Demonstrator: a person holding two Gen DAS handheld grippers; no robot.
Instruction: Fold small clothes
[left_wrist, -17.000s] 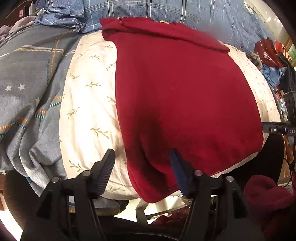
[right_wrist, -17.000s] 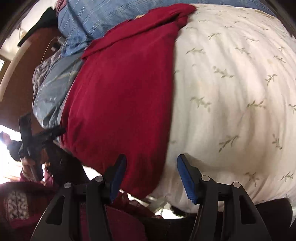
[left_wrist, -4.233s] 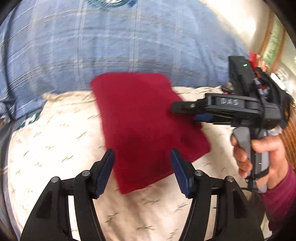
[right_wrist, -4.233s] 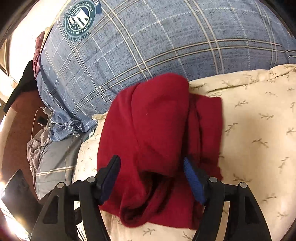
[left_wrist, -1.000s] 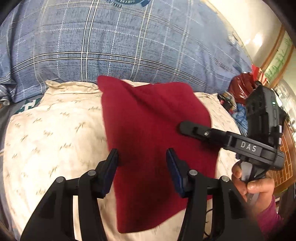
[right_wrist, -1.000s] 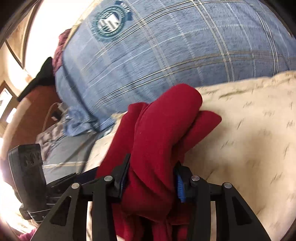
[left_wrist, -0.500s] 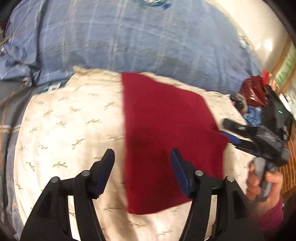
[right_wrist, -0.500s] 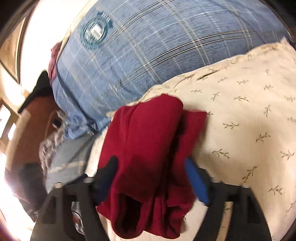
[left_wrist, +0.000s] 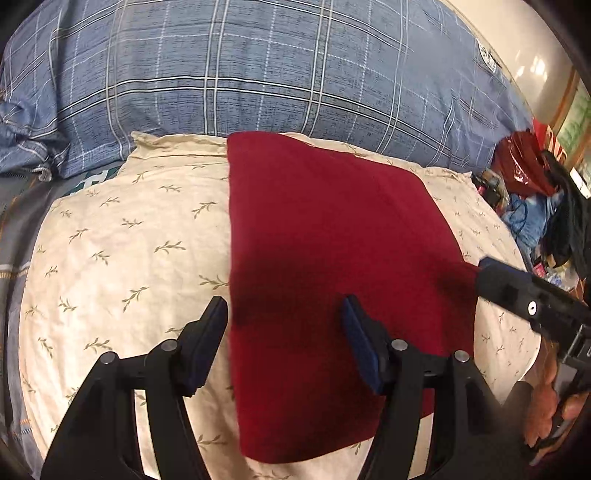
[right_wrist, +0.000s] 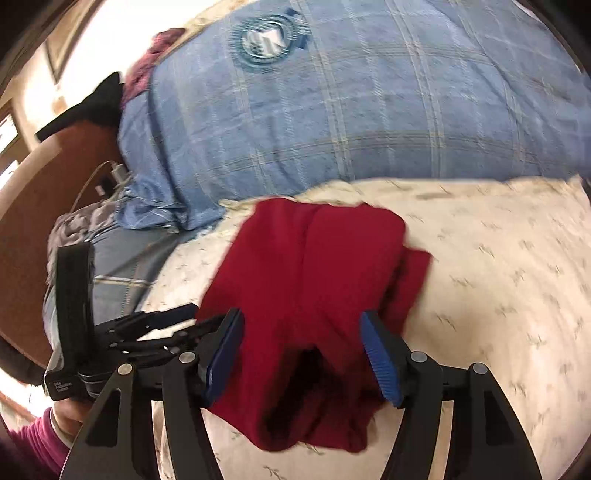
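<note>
garment: dark red cloth (left_wrist: 325, 266), folded into a rough rectangle
state: flat, layered edges loose
place: on cream leaf-print pillow (left_wrist: 122, 258)

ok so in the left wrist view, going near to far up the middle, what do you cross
left gripper with open jaws → red folded garment → cream leaf-print pillow edge → blue plaid pillow

Two wrist fisheyes look steeply down from close above, left camera from the left, right from the right, both sharing the folded red garment (left_wrist: 325, 280) on a cream pillow (left_wrist: 110, 258)
</note>
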